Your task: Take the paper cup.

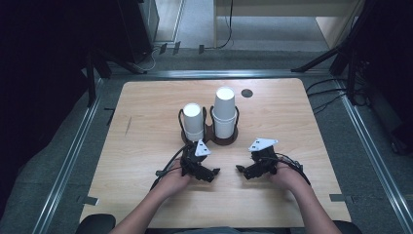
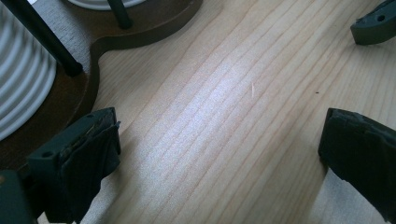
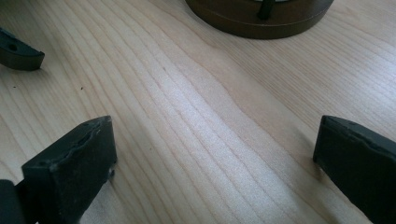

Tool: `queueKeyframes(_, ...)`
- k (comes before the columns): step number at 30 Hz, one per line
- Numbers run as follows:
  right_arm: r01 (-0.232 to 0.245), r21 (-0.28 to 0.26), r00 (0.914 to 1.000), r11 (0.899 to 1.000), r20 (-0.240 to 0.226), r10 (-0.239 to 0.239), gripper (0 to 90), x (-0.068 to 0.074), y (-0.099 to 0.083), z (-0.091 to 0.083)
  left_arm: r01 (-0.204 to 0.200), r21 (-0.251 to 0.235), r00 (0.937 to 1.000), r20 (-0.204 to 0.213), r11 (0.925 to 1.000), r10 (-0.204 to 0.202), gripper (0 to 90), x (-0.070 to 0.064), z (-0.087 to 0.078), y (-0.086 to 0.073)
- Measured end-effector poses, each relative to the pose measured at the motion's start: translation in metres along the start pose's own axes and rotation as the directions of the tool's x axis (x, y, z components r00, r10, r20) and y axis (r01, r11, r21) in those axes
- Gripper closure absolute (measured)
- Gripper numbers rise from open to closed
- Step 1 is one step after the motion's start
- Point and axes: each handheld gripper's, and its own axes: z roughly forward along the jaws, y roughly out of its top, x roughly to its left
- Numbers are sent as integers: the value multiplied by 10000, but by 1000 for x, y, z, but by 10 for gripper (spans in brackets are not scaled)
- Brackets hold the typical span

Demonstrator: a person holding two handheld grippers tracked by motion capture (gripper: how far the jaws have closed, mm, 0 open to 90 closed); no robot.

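Near table edge: left gripper [image 1: 213, 171], jaws wide, empty.
Beside it: right gripper [image 1: 242, 169], jaws wide, empty.
Between them: bare table [image 1: 146, 146].
Ahead: cup holder [image 1: 221, 140], close.

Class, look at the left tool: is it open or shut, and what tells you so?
Open. In the left gripper view, the left tool has its two black jaws standing wide apart, with bare wooden table between them and nothing gripped.

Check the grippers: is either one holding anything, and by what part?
Nothing is held. The left gripper and right gripper both rest open on the table, only bare wood between their jaws, short of the two white cups in the brown holder.
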Motion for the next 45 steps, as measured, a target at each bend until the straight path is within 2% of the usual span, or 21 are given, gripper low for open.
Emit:
queueKeyframes(6,164,236,9998,9996,-140,-160,0,-2,3,0,3,-13,10000,6,10000,-3,0,0,1,1)
queueKeyframes(10,720,1006,9941,9923,-881,-632,0,-3,9,-3,-4,610,10000,28,9981,2,10,3,-3,8)
queueKeyframes(11,650,1204,9917,9906,-1178,-508,4,-3,12,-4,128,673,9999,-63,9976,-124,76,4,-5,10)
queueKeyframes(12,-1,1473,9861,9891,-1645,246,125,-5,20,-6,728,871,9971,169,9935,-745,202,6,-7,16)
queueKeyframes(13,-311,1502,9850,9882,-1635,558,188,-5,23,-7,728,871,9971,169,9935,-745,161,6,-7,16)
queueKeyframes(14,-626,1539,9842,9861,-1547,866,173,-5,26,-8,1242,817,9855,1062,9889,-1326,109,6,-10,19)
queueKeyframes(15,-723,1465,9822,9866,-1617,960,140,-6,28,-9,1112,788,9854,1204,9907,-1202,109,5,-12,20)
queueKeyframes(16,-835,1403,9779,9866,-1791,1082,136,-6,30,-10,983,731,9889,1043,9925,-1056,106,3,-12,22)
queueKeyframes(19,-1396,1259,9694,9822,-1848,1615,137,-7,39,-14,877,701,9888,1146,9937,-954,99,2,-14,26)
queueKeyframes(22,-1766,1106,9676,9780,-1626,1931,137,-9,44,-18,848,453,9778,1884,9954,-919,97,7,-21,26)
queueKeyframes(23,-1675,1033,9692,9805,-1649,1829,138,-10,45,-20,896,235,9752,2012,9957,-925,96,8,-25,27)
queueKeyframes(26,-1141,981,9799,9886,-1528,1283,137,-10,47,-26,1056,-158,9768,1892,9943,-1007,162,11,-33,33)
queueKeyframes(27,-1072,1007,9809,9891,-1518,1217,137,-11,48,-27,1111,-269,9764,1893,9934,-1041,217,12,-36,34)
queueKeyframes(31,-722,764,9857,9945,-1470,829,138,-14,54,-33,1065,-482,9857,1362,9931,-990,401,14,-45,36)
queueKeyframes(33,-809,602,9858,9949,-1424,887,137,-14,57,-35,822,-432,9890,1264,9957,-762,466,12,-48,39)
queueKeyframes(36,-1237,273,9769,9919,-1721,1265,139,-18,62,-41,459,-225,9919,1192,9987,-429,529,9,-50,45)
queueKeyframes(38,-1179,210,9793,9928,-1630,1197,145,-19,64,-44,434,-199,9911,1264,9989,-406,538,9,-51,47)
queueKeyframes(39,-1108,108,9848,9938,-1335,1112,160,-24,70,-50,471,-186,9906,1295,9987,-443,562,9,-51,48)
queueKeyframes(42,-1180,12,9842,9930,-1326,1171,188,-28,75,-54,476,-177,9910,1260,9987,-451,593,10,-50,52)
queueKeyframes(43,-1275,-151,9836,9917,-1307,1245,201,-32,82,-59,370,-151,9931,1116,9992,-351,643,11,-50,55)
queueKeyframes(45,-1266,-196,9839,9918,-1297,1230,208,-35,89,-62,273,-183,9924,1204,9995,-249,700,12,-50,57)
